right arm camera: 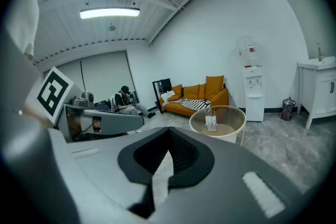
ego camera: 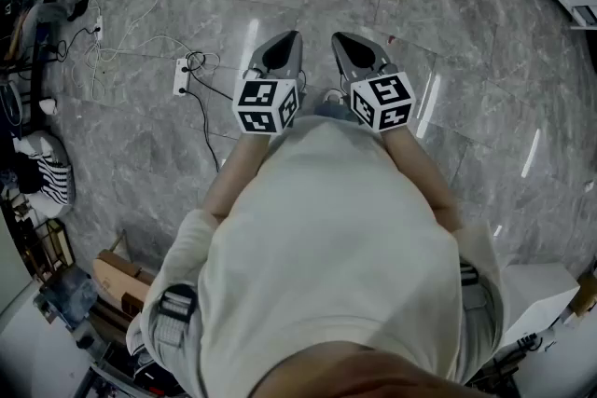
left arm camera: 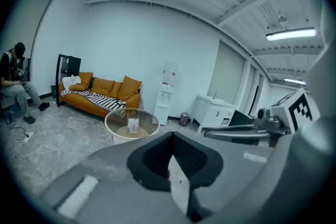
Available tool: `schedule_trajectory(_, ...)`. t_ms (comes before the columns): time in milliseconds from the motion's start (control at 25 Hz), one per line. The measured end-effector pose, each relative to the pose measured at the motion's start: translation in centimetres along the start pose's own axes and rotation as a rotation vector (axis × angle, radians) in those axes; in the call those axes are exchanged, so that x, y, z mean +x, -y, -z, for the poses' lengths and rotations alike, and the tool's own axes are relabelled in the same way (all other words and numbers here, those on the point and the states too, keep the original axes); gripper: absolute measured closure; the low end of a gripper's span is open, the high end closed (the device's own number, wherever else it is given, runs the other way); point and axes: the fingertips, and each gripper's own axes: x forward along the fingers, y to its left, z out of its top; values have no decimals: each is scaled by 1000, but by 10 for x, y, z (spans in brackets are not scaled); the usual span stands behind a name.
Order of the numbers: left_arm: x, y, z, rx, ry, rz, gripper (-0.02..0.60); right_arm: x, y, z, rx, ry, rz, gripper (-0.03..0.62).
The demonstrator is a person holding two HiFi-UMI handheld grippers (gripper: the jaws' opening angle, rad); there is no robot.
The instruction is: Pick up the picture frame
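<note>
Both sets of jaws are pressed fully shut on nothing, left gripper (left arm camera: 172,139) beside right gripper (right arm camera: 169,134). Open floor (ego camera: 448,33) runs up to the round table (right arm camera: 239,113) ahead, where the picture frame (right arm camera: 210,123) stands upright; its print is too small to read. A power strip (ego camera: 182,76) lies off left.

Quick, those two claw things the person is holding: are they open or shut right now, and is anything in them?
Left gripper: closed, holding nothing.
Right gripper: closed, holding nothing.
</note>
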Motion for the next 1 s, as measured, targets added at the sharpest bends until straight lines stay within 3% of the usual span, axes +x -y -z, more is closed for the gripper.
schedule_trajectory(360,-14,-4,-4,-12,18,-10,580,0,-14,-12,-46,23,7,597)
schedule_trajectory(1000,4,4,1,-80,29,-46,580,0,12,-14,-63,-7,-15,595)
